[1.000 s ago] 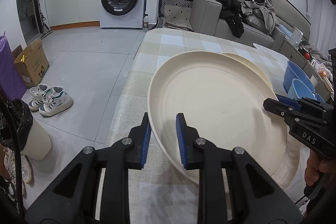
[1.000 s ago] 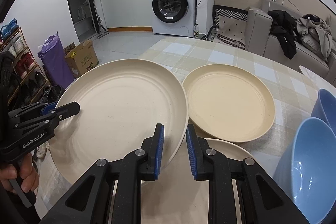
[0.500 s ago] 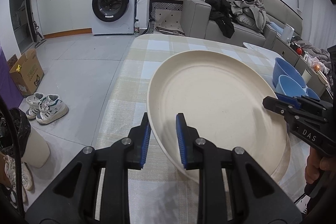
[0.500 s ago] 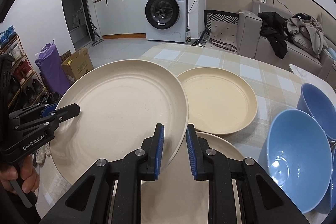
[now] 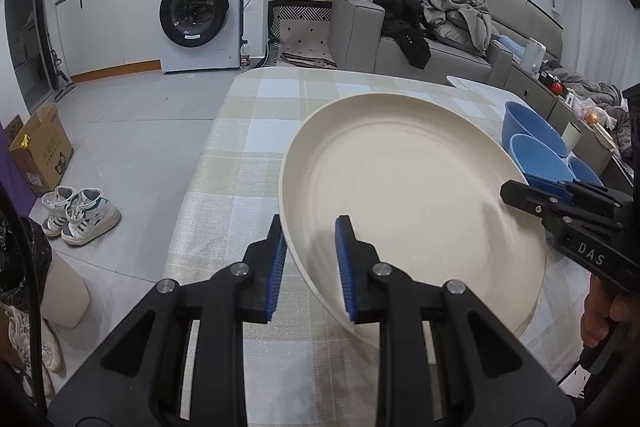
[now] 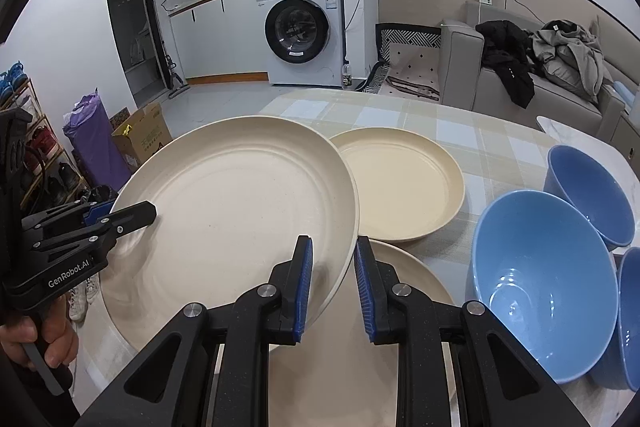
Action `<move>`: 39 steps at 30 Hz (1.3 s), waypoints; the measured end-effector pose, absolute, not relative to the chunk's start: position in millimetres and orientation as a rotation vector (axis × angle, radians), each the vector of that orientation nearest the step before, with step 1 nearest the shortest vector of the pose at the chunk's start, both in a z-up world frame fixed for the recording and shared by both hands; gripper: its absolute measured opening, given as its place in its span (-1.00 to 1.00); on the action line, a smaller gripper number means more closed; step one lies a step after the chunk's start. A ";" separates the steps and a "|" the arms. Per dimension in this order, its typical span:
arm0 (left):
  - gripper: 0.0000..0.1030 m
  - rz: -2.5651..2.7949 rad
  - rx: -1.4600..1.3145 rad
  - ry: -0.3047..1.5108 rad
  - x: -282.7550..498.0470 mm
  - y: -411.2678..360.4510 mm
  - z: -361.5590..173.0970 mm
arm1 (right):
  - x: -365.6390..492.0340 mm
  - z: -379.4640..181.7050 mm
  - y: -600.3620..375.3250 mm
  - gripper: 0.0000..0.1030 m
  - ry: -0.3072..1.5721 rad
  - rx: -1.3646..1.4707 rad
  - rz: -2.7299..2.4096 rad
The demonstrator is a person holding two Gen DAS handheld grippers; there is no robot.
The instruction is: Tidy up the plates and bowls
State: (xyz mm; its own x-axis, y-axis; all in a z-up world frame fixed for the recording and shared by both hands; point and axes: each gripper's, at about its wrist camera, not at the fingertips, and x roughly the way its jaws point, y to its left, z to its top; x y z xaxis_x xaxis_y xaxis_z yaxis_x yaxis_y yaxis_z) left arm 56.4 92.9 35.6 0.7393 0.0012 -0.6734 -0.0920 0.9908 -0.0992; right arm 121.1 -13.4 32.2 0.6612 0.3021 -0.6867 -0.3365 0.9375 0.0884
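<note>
Right wrist view shows the right gripper (image 6: 332,281) pinching one edge of the big cream plate (image 6: 236,211), and the left gripper (image 6: 150,213) pinching the other edge. The plate is lifted and tilted above the checked table (image 6: 472,135), beside a smaller plate (image 6: 400,183) and blue bowls (image 6: 544,279).

I see even, cool indoor light in both views, no hard shadows; source itself out of frame. Strong fisheye bending, walls curve, black vignette in corners. Motion smear on near rim of large cream plate (image 5: 412,203) beside blue pads (image 5: 344,267). Small white glints inside nearest blue bowl (image 6: 544,287). Background sharp enough, washing machine (image 6: 306,31) label unreadable to me
</note>
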 end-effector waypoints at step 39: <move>-0.60 -0.052 -0.049 0.783 64.0 49.2 23.8 | 90.3 22.2 -59.8 -0.57 0.789 0.017 0.273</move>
State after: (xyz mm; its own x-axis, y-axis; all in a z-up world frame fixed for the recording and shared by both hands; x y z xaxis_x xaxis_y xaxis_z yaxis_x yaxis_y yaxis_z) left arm 64.0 49.1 23.8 0.7079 -0.0646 -0.7033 0.0284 0.9976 -0.0630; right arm 90.3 -59.8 22.2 0.6713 0.2487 -0.6982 -0.2362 0.9647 0.1166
